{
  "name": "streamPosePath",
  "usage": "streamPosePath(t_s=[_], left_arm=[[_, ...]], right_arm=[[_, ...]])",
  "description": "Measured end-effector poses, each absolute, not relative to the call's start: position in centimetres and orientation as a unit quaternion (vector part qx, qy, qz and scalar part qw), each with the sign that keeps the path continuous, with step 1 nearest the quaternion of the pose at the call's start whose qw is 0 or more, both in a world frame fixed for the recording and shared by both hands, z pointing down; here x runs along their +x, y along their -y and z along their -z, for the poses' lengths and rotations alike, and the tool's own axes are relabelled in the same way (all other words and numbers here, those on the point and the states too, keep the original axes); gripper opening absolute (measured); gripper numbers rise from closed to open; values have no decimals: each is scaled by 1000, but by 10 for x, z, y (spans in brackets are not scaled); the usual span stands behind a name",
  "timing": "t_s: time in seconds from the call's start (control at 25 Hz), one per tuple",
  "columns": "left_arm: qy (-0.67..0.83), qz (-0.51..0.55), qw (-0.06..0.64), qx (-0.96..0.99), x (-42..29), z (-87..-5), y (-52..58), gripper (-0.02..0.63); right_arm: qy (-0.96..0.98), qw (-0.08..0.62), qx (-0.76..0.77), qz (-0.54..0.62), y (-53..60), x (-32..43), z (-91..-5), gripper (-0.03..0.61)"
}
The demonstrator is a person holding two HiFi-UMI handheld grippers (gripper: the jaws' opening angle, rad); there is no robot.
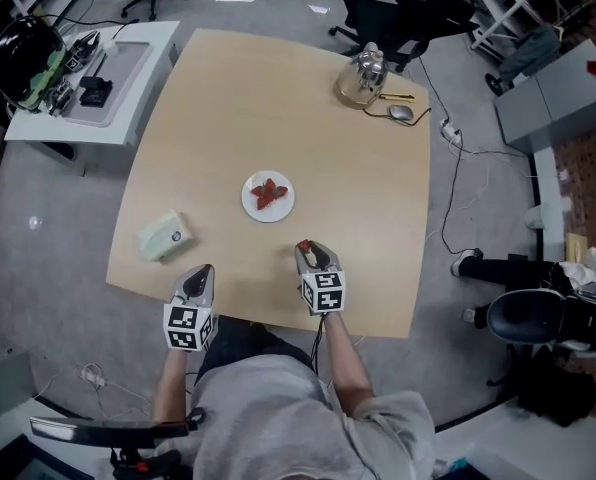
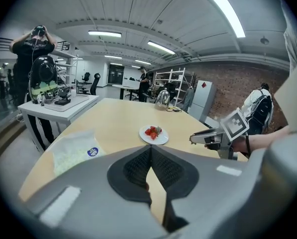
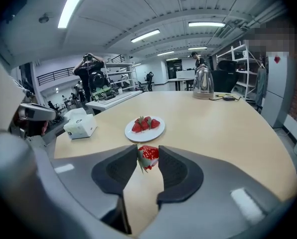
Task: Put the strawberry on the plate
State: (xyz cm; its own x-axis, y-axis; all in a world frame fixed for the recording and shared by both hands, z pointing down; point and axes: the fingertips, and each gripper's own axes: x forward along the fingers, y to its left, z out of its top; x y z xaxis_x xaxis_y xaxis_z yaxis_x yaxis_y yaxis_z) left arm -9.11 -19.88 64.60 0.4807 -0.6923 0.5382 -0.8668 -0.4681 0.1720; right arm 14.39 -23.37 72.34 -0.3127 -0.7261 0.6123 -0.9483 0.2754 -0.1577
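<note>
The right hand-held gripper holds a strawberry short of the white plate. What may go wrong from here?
1. The red strawberry sits only at the very tips of the right hand-held gripper, so it may slip out and fall on the light wooden table.
2. The round white plate already holds several strawberries; setting down another may knock them, or it may roll off the rim.

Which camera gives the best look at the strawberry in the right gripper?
The right gripper view: the strawberry sits large and sharp in the right gripper. The head view shows only a red speck at its tips; the left gripper view shows that gripper side-on, no berry discernible.
</note>
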Motion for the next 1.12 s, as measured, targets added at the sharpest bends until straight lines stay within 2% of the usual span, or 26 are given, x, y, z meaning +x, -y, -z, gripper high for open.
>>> streamPosePath(t_s=[1.12], left_arm=[[467,-223,247,819,-110,-668,262,20]], right_arm=[[783,247,498,-279,320,98,-763,138]])
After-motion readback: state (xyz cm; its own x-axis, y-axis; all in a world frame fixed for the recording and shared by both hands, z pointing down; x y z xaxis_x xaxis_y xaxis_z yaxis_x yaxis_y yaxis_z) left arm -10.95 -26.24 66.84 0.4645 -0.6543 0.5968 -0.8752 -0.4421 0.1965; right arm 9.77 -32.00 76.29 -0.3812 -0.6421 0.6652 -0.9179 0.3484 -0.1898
